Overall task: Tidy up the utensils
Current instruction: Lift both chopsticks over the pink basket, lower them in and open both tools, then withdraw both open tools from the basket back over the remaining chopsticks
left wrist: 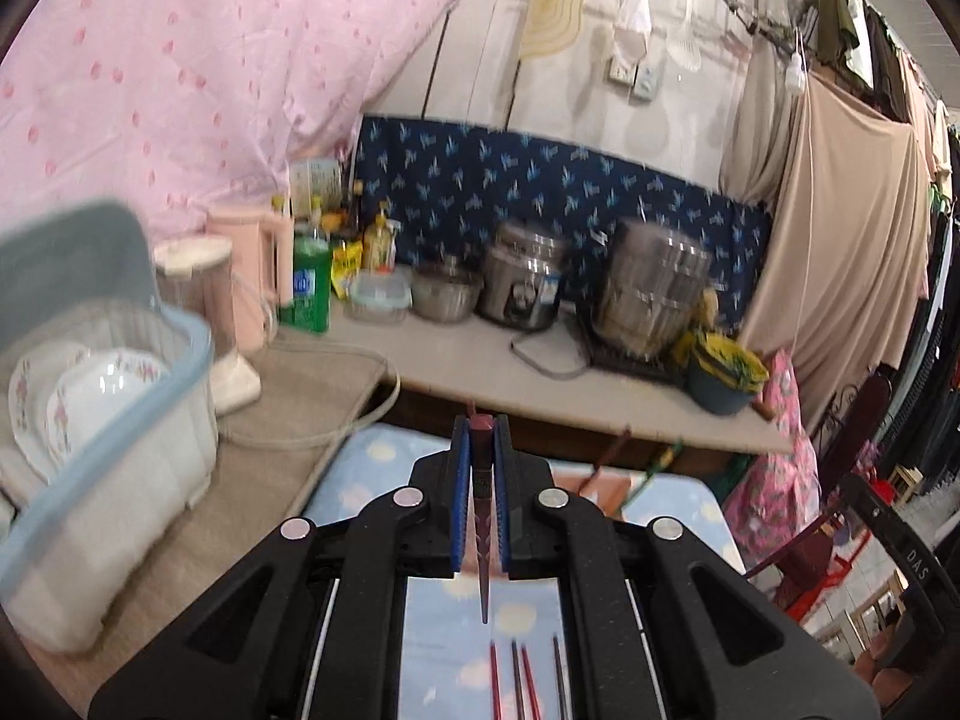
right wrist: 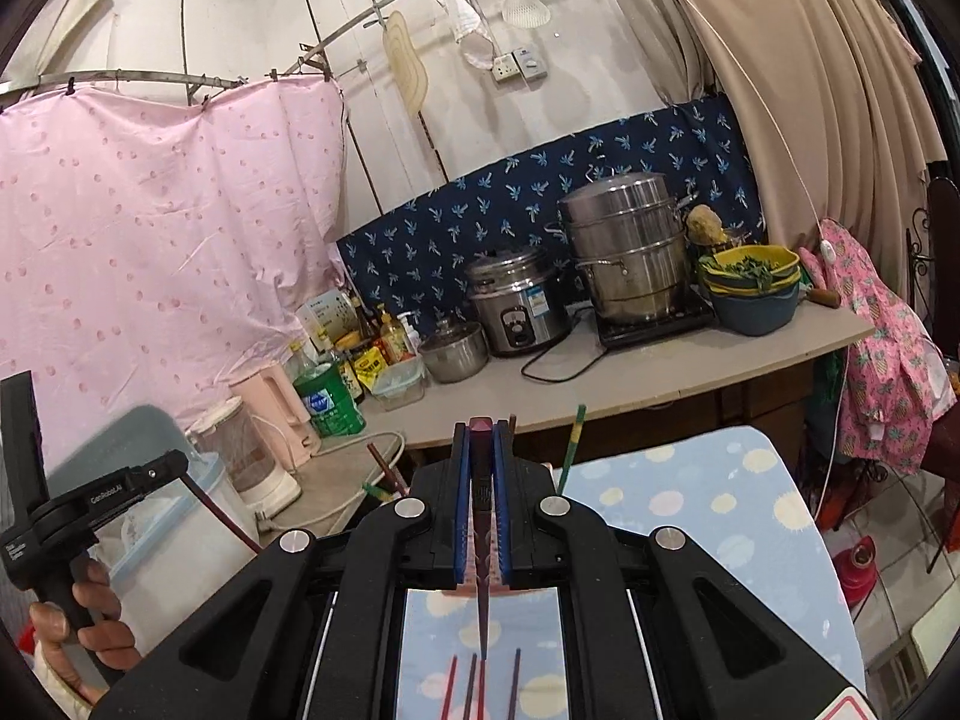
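Observation:
My left gripper (left wrist: pixel 482 432) is shut on a dark red chopstick (left wrist: pixel 482 516) that stands upright between the blue pads, its tip pointing down. My right gripper (right wrist: pixel 481 435) is shut on another dark red chopstick (right wrist: pixel 482 540) held the same way. Several red and dark chopsticks (left wrist: pixel 528 681) lie on the dotted blue cloth table (left wrist: pixel 372 468) below the left gripper, and several chopsticks (right wrist: pixel 480 684) lie below the right one. In the right wrist view the left gripper's handle (right wrist: pixel 90 504) shows at the far left, held by a hand, with its chopstick (right wrist: pixel 219 516) slanting down.
A lidded clear dish bin (left wrist: pixel 102 450) with plates stands left on a beige mat. A counter (right wrist: pixel 660 372) behind holds a kettle, green bottle (right wrist: pixel 327 402), rice cooker (right wrist: pixel 519 300), steel steamer pot (right wrist: pixel 627 246) and bowls. More chopsticks (right wrist: pixel 570 444) stick up past the table's far edge.

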A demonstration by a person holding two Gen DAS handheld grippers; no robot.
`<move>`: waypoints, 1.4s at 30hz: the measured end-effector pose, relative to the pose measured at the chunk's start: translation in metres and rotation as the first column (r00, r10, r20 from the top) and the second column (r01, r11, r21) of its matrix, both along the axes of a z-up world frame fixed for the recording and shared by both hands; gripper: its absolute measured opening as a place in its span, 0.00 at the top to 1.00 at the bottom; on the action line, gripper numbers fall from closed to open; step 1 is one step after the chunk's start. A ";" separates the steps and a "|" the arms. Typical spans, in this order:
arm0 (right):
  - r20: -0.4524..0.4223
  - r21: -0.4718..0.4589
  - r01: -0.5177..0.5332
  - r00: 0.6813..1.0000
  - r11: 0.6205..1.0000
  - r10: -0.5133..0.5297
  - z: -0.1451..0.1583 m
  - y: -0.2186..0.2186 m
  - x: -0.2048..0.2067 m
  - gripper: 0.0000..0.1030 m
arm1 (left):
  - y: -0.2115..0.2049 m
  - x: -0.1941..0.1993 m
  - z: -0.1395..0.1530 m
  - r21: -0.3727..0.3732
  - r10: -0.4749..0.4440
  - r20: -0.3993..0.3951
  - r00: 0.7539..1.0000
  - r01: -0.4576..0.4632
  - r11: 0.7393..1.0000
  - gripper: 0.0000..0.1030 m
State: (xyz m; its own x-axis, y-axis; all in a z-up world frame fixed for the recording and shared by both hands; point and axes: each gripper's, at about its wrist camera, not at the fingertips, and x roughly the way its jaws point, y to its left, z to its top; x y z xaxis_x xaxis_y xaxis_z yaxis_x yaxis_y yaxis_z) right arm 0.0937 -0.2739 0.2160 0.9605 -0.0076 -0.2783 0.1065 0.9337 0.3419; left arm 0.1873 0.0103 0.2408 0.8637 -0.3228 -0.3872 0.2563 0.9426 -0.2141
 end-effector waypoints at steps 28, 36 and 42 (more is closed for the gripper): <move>-0.123 -0.005 -0.018 0.992 1.000 0.017 -0.057 0.006 0.158 0.93 | -0.056 0.126 -0.051 0.000 -0.001 -0.063 0.998 0.001 1.000 0.93; -0.135 -0.020 -0.021 0.991 1.000 0.018 -0.061 0.010 0.151 0.80 | -0.049 0.121 -0.065 0.001 0.025 -0.092 0.995 -0.025 1.000 0.72; -0.114 -0.001 -0.007 0.994 1.000 0.007 -0.055 0.006 0.126 0.75 | -0.039 0.104 -0.064 0.011 0.035 -0.092 0.995 -0.034 0.999 0.62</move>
State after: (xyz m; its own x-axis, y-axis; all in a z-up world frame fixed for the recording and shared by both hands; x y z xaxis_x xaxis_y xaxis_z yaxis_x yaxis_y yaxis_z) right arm 0.2198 -0.2678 0.1610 0.9227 -0.0014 -0.3855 0.1379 0.9350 0.3267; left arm 0.2912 -0.0290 0.1765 0.8346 -0.2895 -0.4687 0.2031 0.9526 -0.2267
